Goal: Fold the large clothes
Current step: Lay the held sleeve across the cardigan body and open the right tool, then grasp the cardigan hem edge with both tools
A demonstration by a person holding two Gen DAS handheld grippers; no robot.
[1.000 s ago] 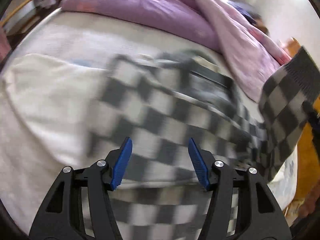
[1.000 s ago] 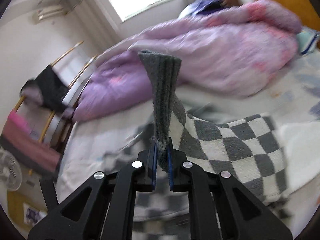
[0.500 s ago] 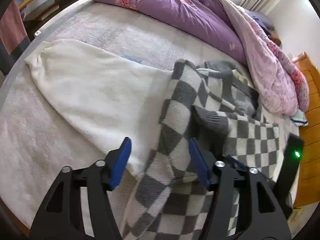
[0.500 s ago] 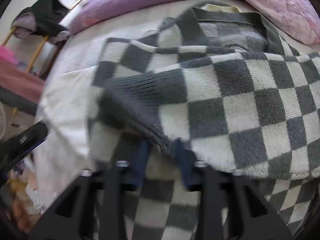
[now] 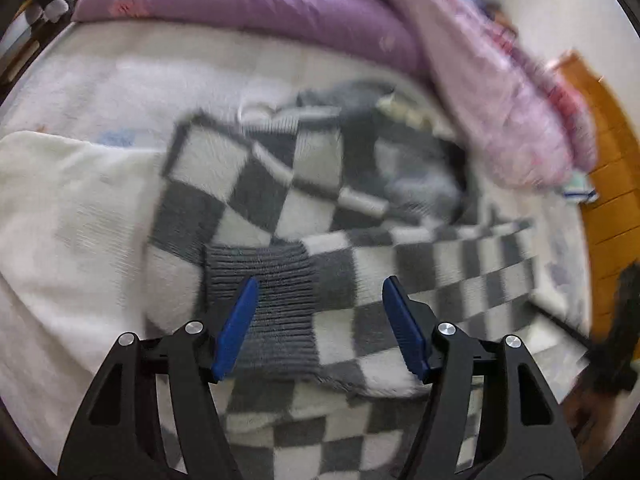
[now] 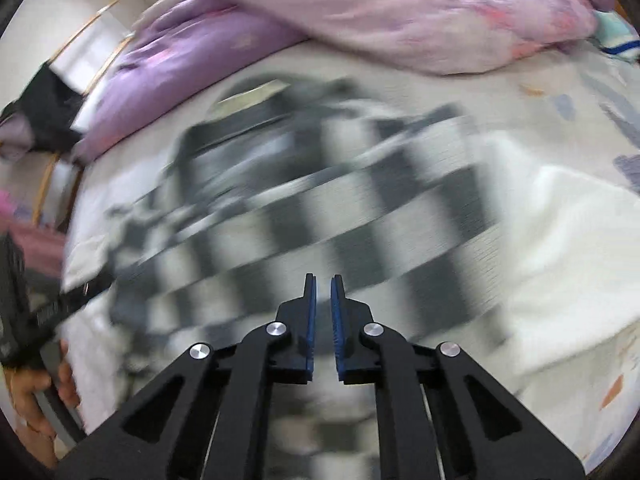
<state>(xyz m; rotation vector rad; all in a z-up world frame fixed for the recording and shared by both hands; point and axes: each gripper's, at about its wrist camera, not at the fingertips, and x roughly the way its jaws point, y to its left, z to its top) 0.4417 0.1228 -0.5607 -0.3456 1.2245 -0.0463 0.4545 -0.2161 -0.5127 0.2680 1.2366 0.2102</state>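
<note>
In the left wrist view, the left gripper [image 5: 316, 328] hangs with jaws spread over the grey-and-white checked knit sweater [image 5: 280, 200], which lies on the white bed sheet [image 5: 60, 208]; its ribbed grey cuff [image 5: 276, 280] lies under the blue pads, untouched.

In the right wrist view, the right gripper [image 6: 322, 320] has just closed; its jaws stand almost together, with nothing between them, above the blurred sweater [image 6: 360, 216]. A crumpled purple quilt [image 6: 380, 12] lies behind.

purple floral quilt [image 5: 248, 12]: bunched far beyond the tongs | plain cream knitted cloth [image 5: 68, 216]: left of the tongs | orange wooden furniture [image 5: 608, 168]: far right
</note>
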